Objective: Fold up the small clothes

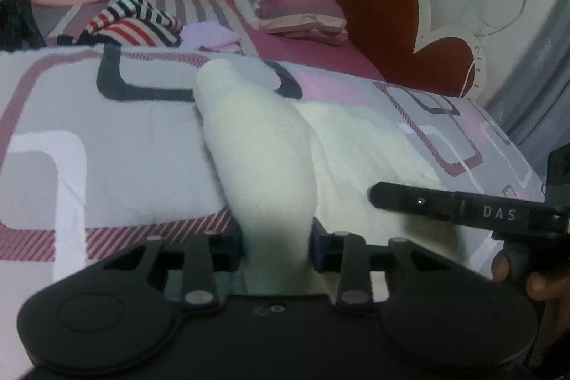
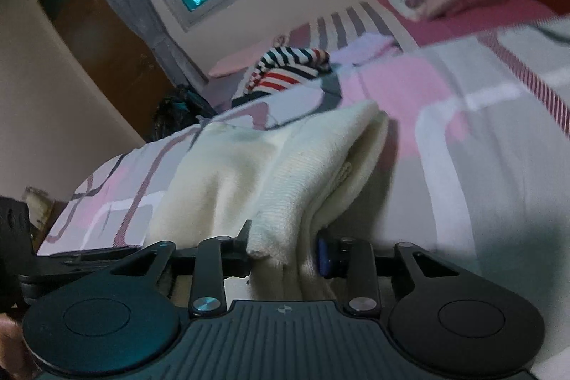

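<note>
Surface: patterned pink-and-grey bedspread (image 1: 107, 138) on a bed.
Garment: cream knitted cloth (image 1: 263, 159) lying on it near the front edge, near ends lifted.
Left gripper (image 1: 276, 250): clamped on one bunched end.
Right gripper (image 2: 285, 253): pinching another edge.
Progress: fold just starting; striped clothes (image 1: 135, 22) behind it look unfolded.
Containers: none visible.
</note>
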The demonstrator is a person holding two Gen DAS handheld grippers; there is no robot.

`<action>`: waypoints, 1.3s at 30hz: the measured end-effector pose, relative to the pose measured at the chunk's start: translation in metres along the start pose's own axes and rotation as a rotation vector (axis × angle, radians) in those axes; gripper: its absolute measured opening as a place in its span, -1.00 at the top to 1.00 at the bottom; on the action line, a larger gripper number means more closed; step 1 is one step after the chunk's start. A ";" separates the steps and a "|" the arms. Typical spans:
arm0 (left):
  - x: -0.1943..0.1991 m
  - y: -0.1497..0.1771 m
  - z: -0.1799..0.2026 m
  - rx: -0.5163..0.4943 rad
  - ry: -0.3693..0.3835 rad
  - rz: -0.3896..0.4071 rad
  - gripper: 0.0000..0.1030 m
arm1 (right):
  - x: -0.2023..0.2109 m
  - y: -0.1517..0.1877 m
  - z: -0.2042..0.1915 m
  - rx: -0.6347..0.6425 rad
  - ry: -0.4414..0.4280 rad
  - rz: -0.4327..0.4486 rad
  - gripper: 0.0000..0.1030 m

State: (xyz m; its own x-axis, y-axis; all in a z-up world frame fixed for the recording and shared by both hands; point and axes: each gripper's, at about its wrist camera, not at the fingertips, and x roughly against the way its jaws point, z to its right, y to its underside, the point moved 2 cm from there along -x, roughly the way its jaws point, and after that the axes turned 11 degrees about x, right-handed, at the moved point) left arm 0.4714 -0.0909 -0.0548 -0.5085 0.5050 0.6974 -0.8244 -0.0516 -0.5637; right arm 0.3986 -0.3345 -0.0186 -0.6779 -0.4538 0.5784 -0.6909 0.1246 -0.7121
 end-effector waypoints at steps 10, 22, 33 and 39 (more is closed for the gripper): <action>0.089 -0.004 -0.041 -0.030 -0.093 0.079 0.35 | -0.014 -0.010 -0.095 0.080 -0.094 0.032 0.36; 0.148 0.034 -0.160 0.131 -0.215 0.010 0.13 | -0.098 0.038 -0.194 0.039 -0.251 -0.136 0.36; 0.167 0.053 -0.162 0.066 -0.282 0.076 -0.17 | -0.108 0.045 -0.170 -0.055 -0.104 -0.137 -0.09; 0.192 0.044 -0.126 -0.085 -0.353 0.196 0.45 | -0.077 0.025 -0.209 0.233 -0.087 -0.038 0.61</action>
State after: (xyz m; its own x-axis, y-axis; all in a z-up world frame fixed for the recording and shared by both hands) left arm 0.3691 0.1124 -0.0012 -0.7200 0.1653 0.6740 -0.6876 -0.0387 -0.7250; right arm 0.3811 -0.1120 0.0026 -0.6219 -0.5293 0.5771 -0.6318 -0.0961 -0.7691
